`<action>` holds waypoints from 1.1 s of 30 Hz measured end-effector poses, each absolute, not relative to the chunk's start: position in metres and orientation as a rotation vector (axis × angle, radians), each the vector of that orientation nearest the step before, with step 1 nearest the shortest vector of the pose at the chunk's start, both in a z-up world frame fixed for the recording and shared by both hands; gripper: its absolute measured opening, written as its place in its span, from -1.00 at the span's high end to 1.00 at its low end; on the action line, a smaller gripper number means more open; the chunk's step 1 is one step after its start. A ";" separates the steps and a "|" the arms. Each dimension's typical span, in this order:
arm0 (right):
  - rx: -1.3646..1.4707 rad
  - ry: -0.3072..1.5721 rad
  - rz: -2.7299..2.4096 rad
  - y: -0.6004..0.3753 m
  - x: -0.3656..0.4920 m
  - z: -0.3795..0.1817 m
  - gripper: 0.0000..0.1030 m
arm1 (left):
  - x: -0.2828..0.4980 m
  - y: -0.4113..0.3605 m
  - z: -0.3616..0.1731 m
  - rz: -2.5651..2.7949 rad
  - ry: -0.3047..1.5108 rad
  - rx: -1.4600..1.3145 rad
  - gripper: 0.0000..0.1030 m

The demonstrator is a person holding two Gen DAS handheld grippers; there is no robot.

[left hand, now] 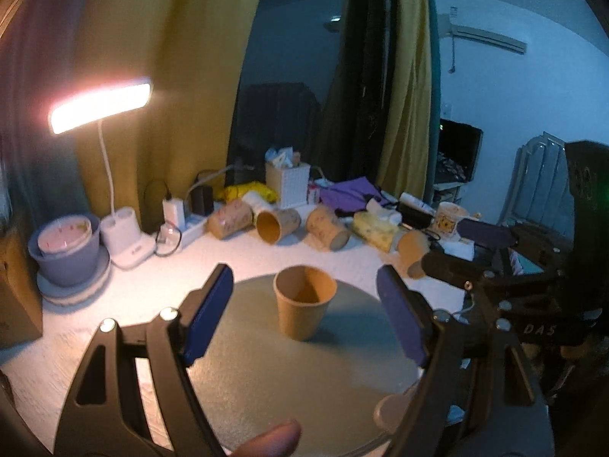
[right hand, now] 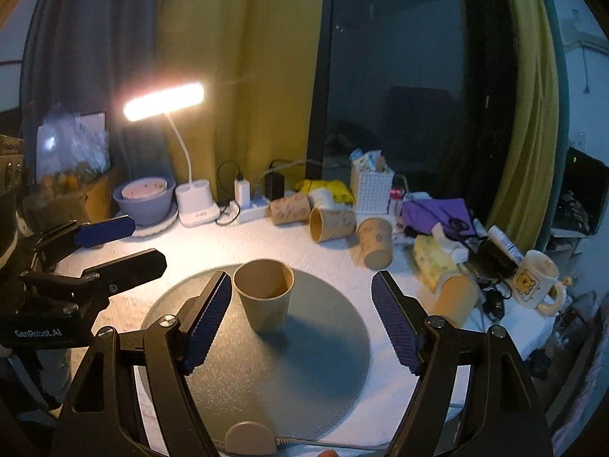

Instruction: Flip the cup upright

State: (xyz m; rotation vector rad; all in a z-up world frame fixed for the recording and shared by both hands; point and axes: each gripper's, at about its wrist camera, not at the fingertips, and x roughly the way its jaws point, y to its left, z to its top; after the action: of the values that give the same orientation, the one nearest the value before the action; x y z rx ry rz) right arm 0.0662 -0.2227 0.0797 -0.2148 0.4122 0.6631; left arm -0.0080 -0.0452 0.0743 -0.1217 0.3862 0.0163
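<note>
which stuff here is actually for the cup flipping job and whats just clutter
For the job:
- paper cup, upright on the round mat
- left gripper, open
- right gripper, open

Just lying about:
- desk lamp
- paper cups on their sides
- yellow mug
- white basket

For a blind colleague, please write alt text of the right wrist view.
A brown paper cup stands upright, mouth up, on a round grey mat, free between the open right tongs. The left tongs show at the left edge, also open. A lit desk lamp and several toppled cups lie behind.
</note>
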 end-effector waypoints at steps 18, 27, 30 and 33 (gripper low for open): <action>-0.146 0.291 0.542 -0.274 0.053 0.114 -0.53 | -0.012 -0.079 0.113 -0.008 0.263 -0.058 -0.53; -0.157 0.311 0.554 -0.264 0.054 0.108 -0.53 | -0.009 -0.073 0.105 -0.005 0.311 -0.074 -0.53; -0.165 0.307 0.560 -0.262 0.053 0.108 -0.53 | -0.011 -0.073 0.103 0.007 0.317 -0.071 -0.53; -0.164 0.306 0.558 -0.261 0.053 0.108 -0.53 | -0.012 -0.072 0.103 0.010 0.316 -0.067 -0.53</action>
State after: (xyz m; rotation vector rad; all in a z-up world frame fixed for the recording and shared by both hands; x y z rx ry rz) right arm 0.0527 -0.2614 0.1085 -0.1641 0.3065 0.5580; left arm -0.0117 -0.0722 0.1031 -0.0666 0.3161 0.0096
